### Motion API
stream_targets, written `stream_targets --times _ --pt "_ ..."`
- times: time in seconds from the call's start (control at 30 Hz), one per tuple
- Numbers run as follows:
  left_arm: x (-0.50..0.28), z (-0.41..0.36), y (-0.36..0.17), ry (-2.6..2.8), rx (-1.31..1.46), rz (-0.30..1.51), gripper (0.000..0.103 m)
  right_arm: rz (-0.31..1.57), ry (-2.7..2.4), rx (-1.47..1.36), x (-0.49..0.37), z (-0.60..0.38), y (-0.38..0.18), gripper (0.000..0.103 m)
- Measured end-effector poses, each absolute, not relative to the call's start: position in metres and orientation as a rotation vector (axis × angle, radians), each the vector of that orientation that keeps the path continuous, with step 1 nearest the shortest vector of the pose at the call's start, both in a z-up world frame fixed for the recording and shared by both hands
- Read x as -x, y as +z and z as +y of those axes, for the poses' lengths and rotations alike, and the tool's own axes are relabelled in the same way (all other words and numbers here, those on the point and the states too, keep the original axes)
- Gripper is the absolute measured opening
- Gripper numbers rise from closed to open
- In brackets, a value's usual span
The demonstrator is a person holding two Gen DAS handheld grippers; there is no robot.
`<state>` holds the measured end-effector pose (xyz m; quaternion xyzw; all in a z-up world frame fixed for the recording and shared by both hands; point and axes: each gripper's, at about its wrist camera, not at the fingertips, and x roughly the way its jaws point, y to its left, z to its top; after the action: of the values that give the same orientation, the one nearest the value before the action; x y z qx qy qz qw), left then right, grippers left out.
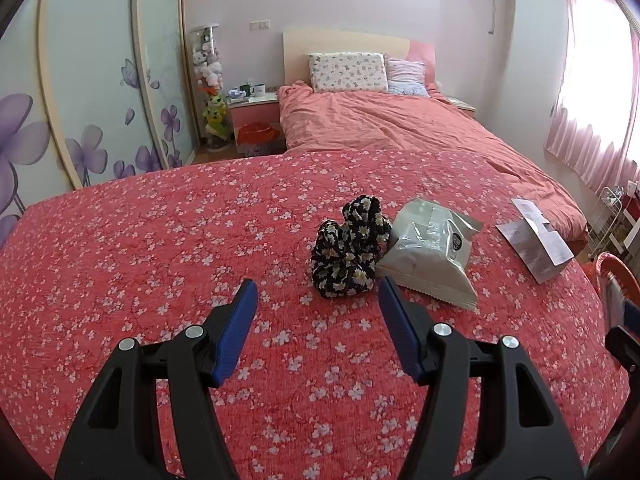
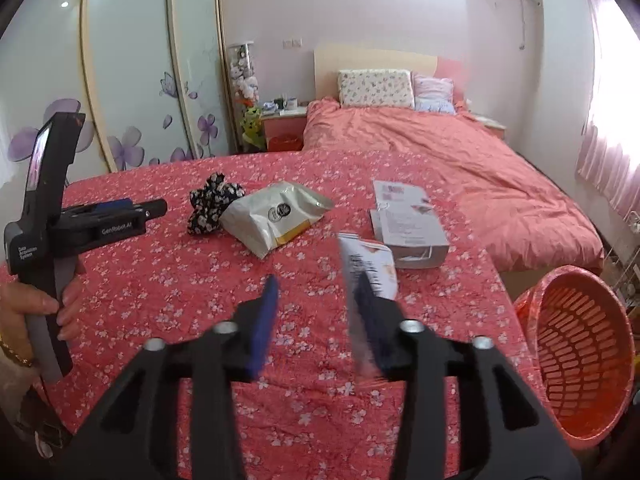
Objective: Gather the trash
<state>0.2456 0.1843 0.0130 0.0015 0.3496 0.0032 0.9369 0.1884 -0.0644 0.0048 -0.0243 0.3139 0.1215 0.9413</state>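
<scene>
Three pieces of likely trash lie on the floral red bedspread (image 2: 168, 320): a white foil pouch (image 2: 272, 216) near the middle, a flattened grey-white carton (image 2: 408, 224) toward the right edge, and a small printed wrapper (image 2: 370, 268) that sits against the right-hand finger of the right gripper (image 2: 320, 312). The wrapper looks motion-blurred, and that gripper's jaws stand part open with a clear gap, so I judge it is not firmly clamped; whether it merely rests on the finger or is slipping off I cannot tell. The orange slatted basket (image 2: 580, 360) stands just off the bedspread's right edge, tipped toward the camera, and seems the place for the trash. The step in hand appears to be carrying this wrapper toward the basket; the next move calls for closing on it again or swinging right over the rim. The left gripper (image 1: 316, 308) hangs with jaws apart and empty, just short of a black floral cloth bundle (image 1: 348, 248) that touches the pouch. Seen from the right wrist, that tool's body reads "GenRobot.AI" and "Data Acquisition System"; the pouch's round logo and the carton's print are too small to read.
</scene>
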Motion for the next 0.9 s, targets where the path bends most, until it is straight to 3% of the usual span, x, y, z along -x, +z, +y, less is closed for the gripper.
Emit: stream_targets --times 0.27,0.4,0.9 --pt "-0.24 0.176 0.016 -0.012 -0.015 0.709 0.063 0.659 0.222 0.053 -0.186 -0.07 0.003 0.042" --pt "-0.239 0.17 0.015 -0.023 -0.024 0.712 0.063 0.681 0.178 0.078 -0.188 -0.073 -0.001 0.036" --pt "-0.245 0.156 0.006 -0.031 -0.065 0.726 0.063 0.73 0.218 -0.158 -0.198 -0.13 -0.027 0.039"
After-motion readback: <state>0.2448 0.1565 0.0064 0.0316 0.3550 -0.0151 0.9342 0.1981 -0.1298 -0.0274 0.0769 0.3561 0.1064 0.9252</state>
